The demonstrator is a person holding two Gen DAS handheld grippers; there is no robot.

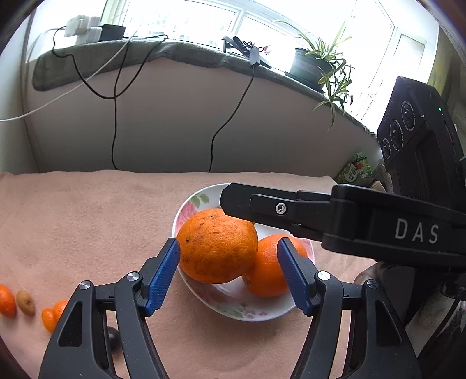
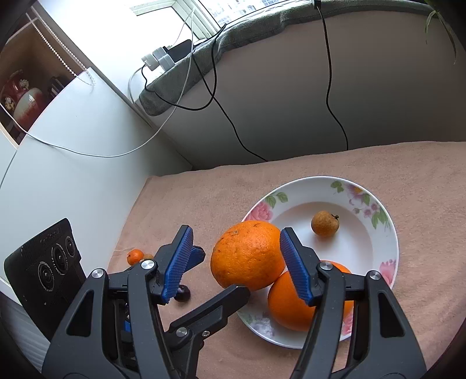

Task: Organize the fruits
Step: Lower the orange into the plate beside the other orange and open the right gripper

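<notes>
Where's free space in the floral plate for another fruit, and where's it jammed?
Free: the far half of the white floral-rimmed plate, bare around the small brownish round fruit. Crowded: the near side, where the large rough-skinned orange leans on the smoother orange, with the left gripper astride the large one. The pink cloth left of the plate is bare.

Potted green spider plant (image 1: 320, 62) on grey-covered windowsill (image 1: 174, 51); 2 black cables (image 1: 115, 116) hanging; white charger blocks (image 1: 83, 26).
</notes>
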